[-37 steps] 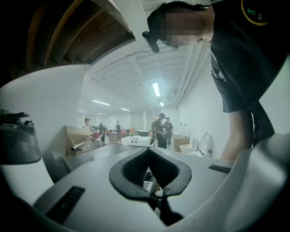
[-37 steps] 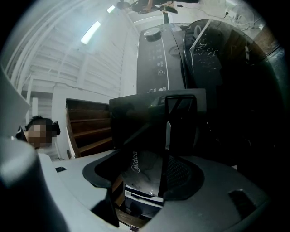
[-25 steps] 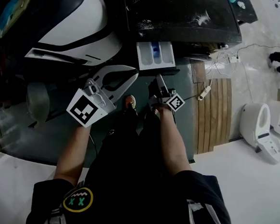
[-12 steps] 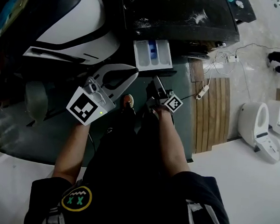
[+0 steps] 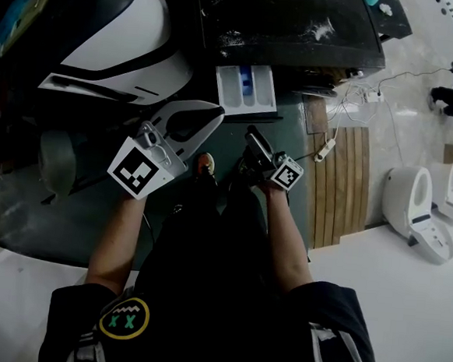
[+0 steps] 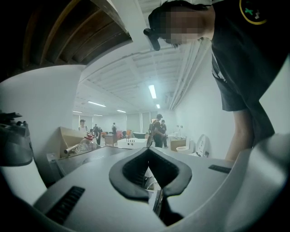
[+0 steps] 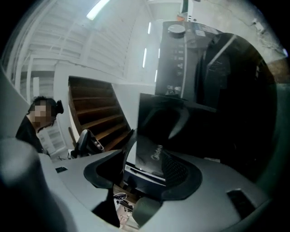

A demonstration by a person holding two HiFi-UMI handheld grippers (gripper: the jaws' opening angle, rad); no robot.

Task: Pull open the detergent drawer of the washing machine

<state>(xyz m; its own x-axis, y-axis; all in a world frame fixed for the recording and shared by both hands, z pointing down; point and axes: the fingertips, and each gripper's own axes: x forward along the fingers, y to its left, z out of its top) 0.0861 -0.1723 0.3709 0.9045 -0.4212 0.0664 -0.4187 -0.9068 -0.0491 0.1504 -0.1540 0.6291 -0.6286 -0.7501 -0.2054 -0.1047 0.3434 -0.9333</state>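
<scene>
- The washing machine (image 5: 293,25) sits at the top of the head view, with a dark top and white smears on it.
- Its detergent drawer (image 5: 235,89) stands pulled out from the front. It is a white tray with compartments and has a blue insert (image 5: 252,83) in the middle.
- The right gripper (image 5: 251,131) points up at the drawer from just below it, and its marker cube (image 5: 287,173) faces the camera.
- In the right gripper view its jaws stand apart. A dark front panel with a logo shows in the gap. I can't tell whether either pad touches that panel.
- The left gripper (image 5: 214,119) is off to the left of the drawer, near it but apart.
- In the left gripper view its jaws are pressed together at the tips with nothing between them.
- The left gripper's own marker cube (image 5: 140,171) sits above the person's forearm.
- A big white and black rounded appliance (image 5: 128,36) stands left of the washer.
- To the right a wooden slatted mat (image 5: 343,185) lies on the floor, with a white cable (image 5: 328,149) beside it.
- Further right are white toilets (image 5: 412,206).
- A shoe (image 5: 207,165) shows between the two grippers.
</scene>
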